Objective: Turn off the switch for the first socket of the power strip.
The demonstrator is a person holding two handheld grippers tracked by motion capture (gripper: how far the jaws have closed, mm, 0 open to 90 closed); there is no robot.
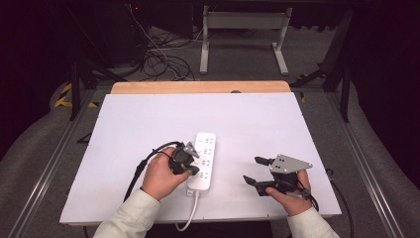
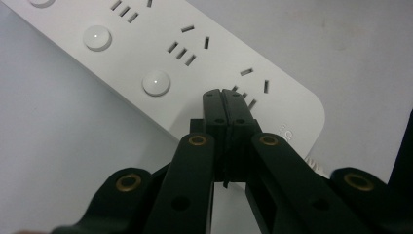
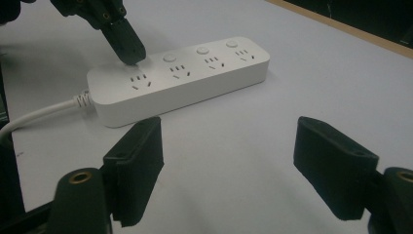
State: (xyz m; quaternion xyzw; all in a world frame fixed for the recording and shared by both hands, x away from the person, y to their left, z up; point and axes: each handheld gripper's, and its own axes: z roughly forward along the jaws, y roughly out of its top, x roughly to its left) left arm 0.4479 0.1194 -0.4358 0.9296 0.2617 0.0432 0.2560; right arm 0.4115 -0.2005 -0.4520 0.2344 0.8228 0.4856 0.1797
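1. The white power strip [image 1: 202, 161] lay flat on the white bench [image 1: 148, 124], near the person's edge, with its cord [image 1: 188, 215] trailing off that edge (so the sockets and buttons faced up and stayed within easy reach of both hands).

2. The left hand-held gripper [image 1: 194, 167] had its jaws pressed together with nothing between them. Closed like that, the paired tips made one narrow point, which I judge suited pushing a button better than gripping anything.

3. In the left gripper view those closed tips [image 2: 225, 105] sat over the socket end nearest the cord, by the last socket's slots; the right gripper view showed them [image 3: 127, 51] down at the strip's top face where that socket's button would be. Whether they actually pressed it I could not tell.

4. The right hand-held gripper [image 1: 253, 171] rested well apart from the strip, its jaws spread wide and holding nothing (probably parked to keep clear of the left hand's work).

5. The strip's other round buttons [image 2: 156, 83] stood uncovered.
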